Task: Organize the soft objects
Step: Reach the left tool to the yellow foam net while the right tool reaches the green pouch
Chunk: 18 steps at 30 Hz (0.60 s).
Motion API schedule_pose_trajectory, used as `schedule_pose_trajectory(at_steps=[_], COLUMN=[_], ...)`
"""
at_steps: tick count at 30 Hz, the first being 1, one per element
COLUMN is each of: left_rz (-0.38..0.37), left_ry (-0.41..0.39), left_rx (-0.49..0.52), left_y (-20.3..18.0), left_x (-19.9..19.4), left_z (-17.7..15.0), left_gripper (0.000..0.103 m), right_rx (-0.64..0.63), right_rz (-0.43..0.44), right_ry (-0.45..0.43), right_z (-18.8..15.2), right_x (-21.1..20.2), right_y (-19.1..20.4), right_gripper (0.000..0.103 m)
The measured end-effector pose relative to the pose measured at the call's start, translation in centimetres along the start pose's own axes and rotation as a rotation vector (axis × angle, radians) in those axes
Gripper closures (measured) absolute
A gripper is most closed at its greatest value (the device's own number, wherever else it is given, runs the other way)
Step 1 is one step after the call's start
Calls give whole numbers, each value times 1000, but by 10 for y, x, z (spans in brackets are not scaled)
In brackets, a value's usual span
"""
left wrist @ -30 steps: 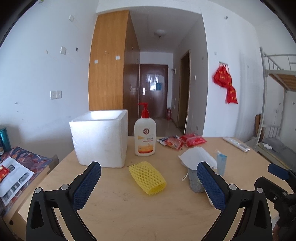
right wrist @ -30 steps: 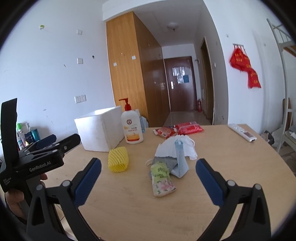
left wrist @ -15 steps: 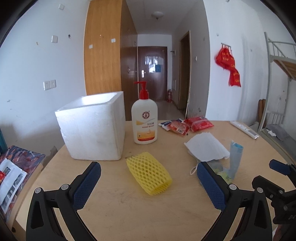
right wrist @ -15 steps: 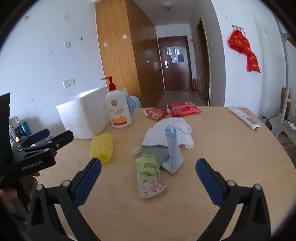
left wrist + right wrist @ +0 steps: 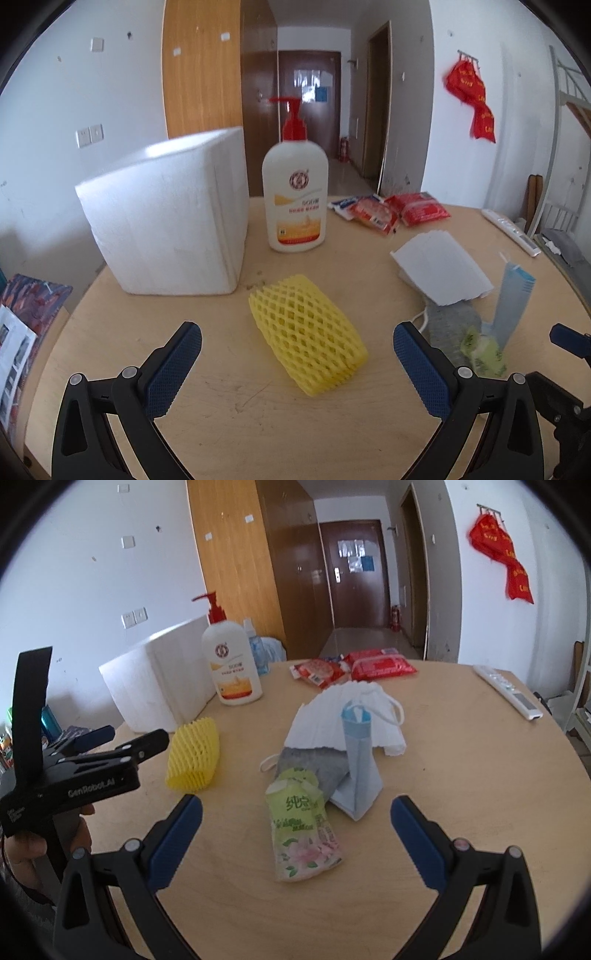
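Observation:
A yellow foam net sleeve [image 5: 307, 334] lies on the round wooden table [image 5: 332, 424], just ahead of my open left gripper [image 5: 297, 354]; it also shows as the sleeve [image 5: 194, 753] at left in the right wrist view. A green tissue pack [image 5: 303, 829] lies between the fingers of my open right gripper [image 5: 295, 829]. Behind it sit a grey cloth [image 5: 314, 764], a blue face mask [image 5: 358, 764] standing up, and a white mask [image 5: 347, 716]. The white foam box [image 5: 166, 221] stands at the back left. Both grippers hold nothing.
A pump lotion bottle [image 5: 295, 192] stands beside the foam box. Red snack packets [image 5: 391, 212] lie at the far side and a white remote [image 5: 508, 696] at the far right. A hand holds the left gripper [image 5: 85, 771]. A side surface with magazines [image 5: 22, 332] is left of the table.
Both grippers have moved forward and lower toward the table. The yellow sleeve and the tissue pack now look larger and nearer. Nothing was taken hold of.

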<state>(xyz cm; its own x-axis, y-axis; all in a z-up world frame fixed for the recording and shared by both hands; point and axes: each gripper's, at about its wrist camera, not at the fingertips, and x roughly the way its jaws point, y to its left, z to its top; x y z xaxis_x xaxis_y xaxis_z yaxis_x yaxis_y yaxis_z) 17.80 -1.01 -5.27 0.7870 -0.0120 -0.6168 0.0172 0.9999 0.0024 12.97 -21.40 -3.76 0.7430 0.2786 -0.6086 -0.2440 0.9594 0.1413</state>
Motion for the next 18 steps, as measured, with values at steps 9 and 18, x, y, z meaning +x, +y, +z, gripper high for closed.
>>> schedule_pose_trajectory(at_steps=[9,18], left_rz=[32,13], left_ry=[84,157], left_rx=[-30,-53], left_y=[8,13], left_x=[29,51], left_z=[1,-1], left_gripper=[0,0], right_rx=[-12,-13], right_rz=[14,23], right_ry=[57,112], right_z=[-2,-3], right_x=[17,30], right_y=[3,4], right_gripper=[0,0])
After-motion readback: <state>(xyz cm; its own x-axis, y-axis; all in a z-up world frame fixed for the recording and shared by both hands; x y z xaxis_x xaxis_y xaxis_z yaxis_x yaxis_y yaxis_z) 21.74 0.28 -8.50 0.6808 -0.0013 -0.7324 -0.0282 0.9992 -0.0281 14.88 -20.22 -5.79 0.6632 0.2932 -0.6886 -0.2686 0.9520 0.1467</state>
